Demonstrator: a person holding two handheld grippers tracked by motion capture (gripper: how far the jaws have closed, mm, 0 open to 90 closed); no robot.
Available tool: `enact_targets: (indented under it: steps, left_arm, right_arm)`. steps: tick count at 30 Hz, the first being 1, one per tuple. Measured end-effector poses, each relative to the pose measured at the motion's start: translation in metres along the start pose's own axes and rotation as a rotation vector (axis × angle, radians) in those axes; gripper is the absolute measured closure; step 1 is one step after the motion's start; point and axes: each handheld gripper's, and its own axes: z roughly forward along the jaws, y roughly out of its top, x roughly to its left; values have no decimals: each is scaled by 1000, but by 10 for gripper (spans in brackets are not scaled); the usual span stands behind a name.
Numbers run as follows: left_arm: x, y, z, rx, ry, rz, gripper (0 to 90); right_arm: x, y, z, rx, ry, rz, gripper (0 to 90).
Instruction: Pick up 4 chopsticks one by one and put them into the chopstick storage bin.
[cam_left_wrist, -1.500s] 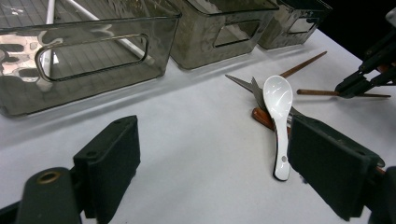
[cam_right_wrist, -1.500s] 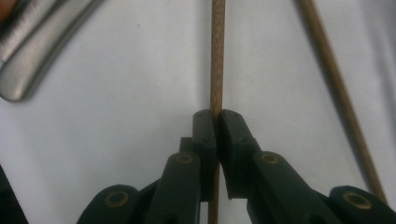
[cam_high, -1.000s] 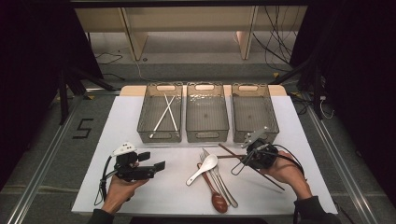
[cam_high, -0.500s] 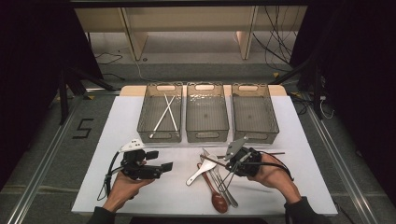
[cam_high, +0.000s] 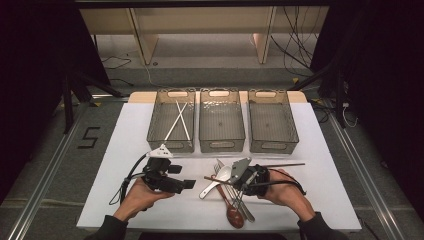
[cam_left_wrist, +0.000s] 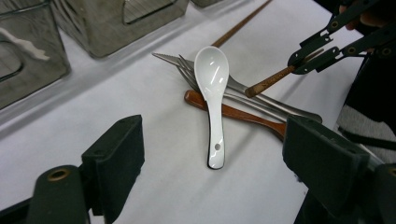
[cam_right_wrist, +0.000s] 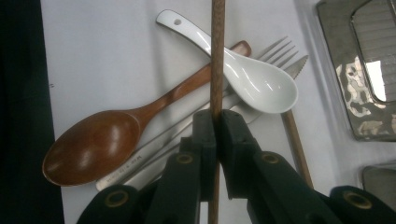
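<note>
My right gripper (cam_high: 239, 181) is shut on a brown chopstick (cam_high: 215, 179) whose tip points left above a pile of cutlery. The pinch shows up close in the right gripper view, jaws (cam_right_wrist: 217, 116) clamped on the stick (cam_right_wrist: 217, 46). Under it lie a white ceramic spoon (cam_right_wrist: 252, 74), a wooden spoon (cam_right_wrist: 93, 140) and metal forks (cam_right_wrist: 275, 51). My left gripper (cam_high: 189, 184) is open and points right at the pile. Its jaws have just been closing a little with nothing between them. The white spoon (cam_left_wrist: 212, 88) lies ahead of them.
Three clear bins stand in a row at the back: the left bin (cam_high: 155, 132) holds white chopsticks (cam_high: 179, 120), while the middle bin (cam_high: 221, 142) and right bin (cam_high: 272, 145) look bare. A second brown chopstick (cam_high: 285, 165) lies right of the pile.
My right gripper has moved left and nearer the person with the chopstick, now over the cutlery. My left gripper has moved right toward the pile.
</note>
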Motion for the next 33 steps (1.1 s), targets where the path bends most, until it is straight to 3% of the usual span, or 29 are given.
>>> enact_targets:
  steps: [6,8,10,13,15,16,17,23,25,33]
  left_arm:
    - [-9,10,7,67,-21,51,237]
    - [-13,13,10,87,-24,74,253]
    - [-16,15,12,100,-30,93,263]
    - [-21,19,19,137,-44,128,288]
    - [-24,20,23,157,-48,146,311]
    - [-25,21,24,168,-52,157,323]
    - [-26,22,25,179,-55,161,334]
    - [-31,25,33,238,-86,193,400]
    - [-34,26,37,265,-92,213,421]
    - [-42,29,51,352,-122,267,531]
  right_arm:
    - [3,3,1,-6,-2,-43,855]
    - [6,4,0,10,2,-27,855]
    - [6,4,1,-3,4,-54,855]
    - [8,5,1,16,5,-52,855]
    - [8,5,3,6,1,-84,855]
    - [10,6,2,25,8,-63,855]
    - [9,6,3,16,1,-100,855]
    - [15,10,4,27,16,-130,855]
    - [18,11,4,34,23,-109,855]
    - [22,13,6,30,29,-144,855]
